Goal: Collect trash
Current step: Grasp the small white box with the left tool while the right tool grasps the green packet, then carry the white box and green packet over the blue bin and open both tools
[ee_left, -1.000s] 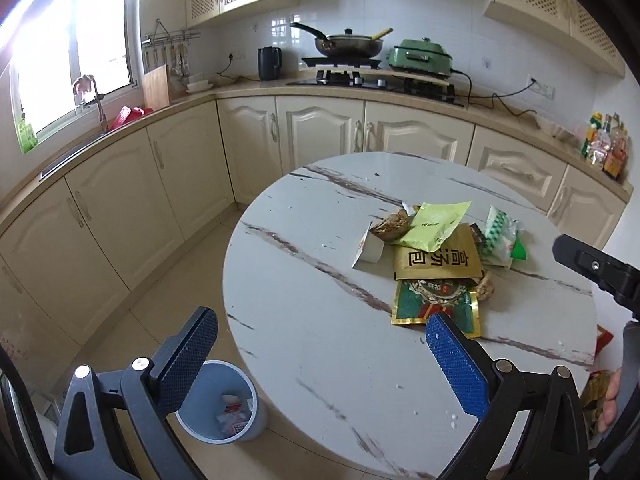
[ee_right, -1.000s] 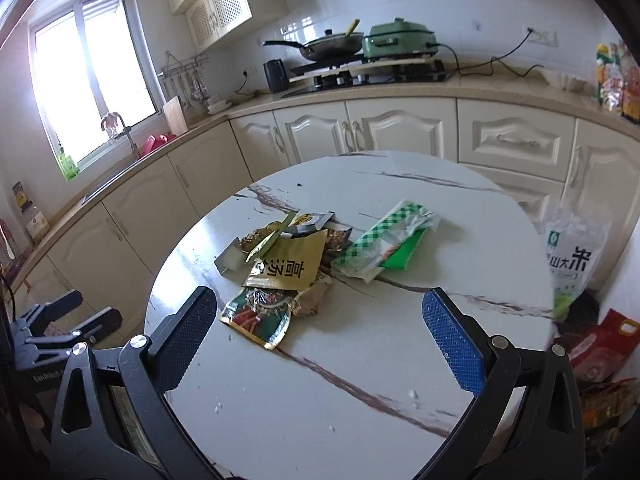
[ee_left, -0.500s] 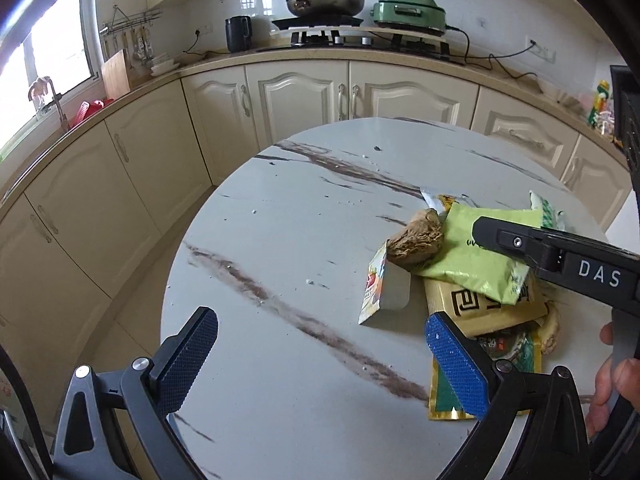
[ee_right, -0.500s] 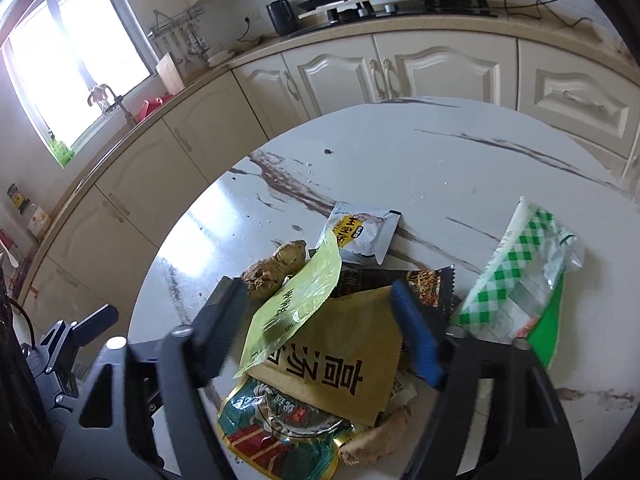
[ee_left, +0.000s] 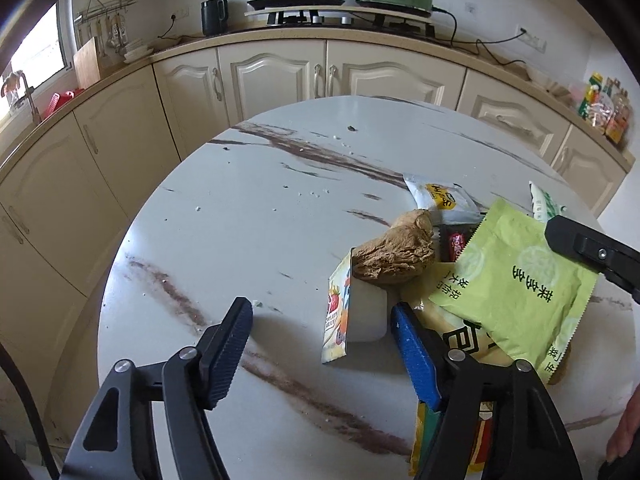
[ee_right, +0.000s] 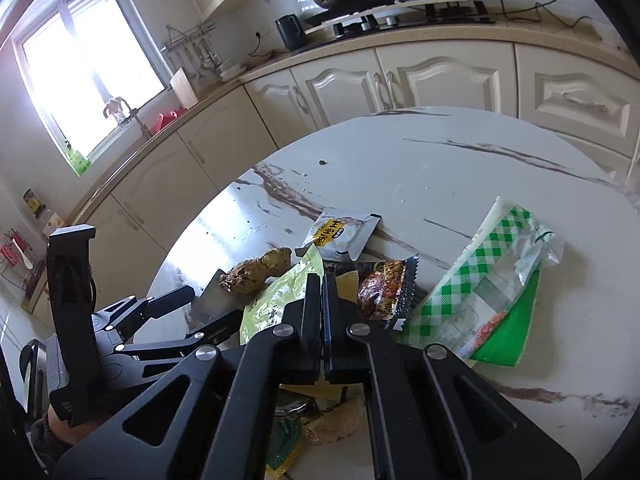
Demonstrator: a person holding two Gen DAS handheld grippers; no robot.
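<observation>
Closed the right gripper (ee_right: 322,280) on the lime-green packet (ee_left: 516,280), wide open a second before (first catch from the trash heap on the marble table (ee_left: 260,220)). Dropped the left gripper (ee_left: 320,320) nearer too, jaws closing around the small white sachet (ee_left: 360,312) under the ginger root (ee_left: 396,252), not yet pinching. Both tilted steeply down, side by side.

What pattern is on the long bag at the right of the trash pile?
Green-and-white check on the long bag, clearest in the right wrist view.
</observation>
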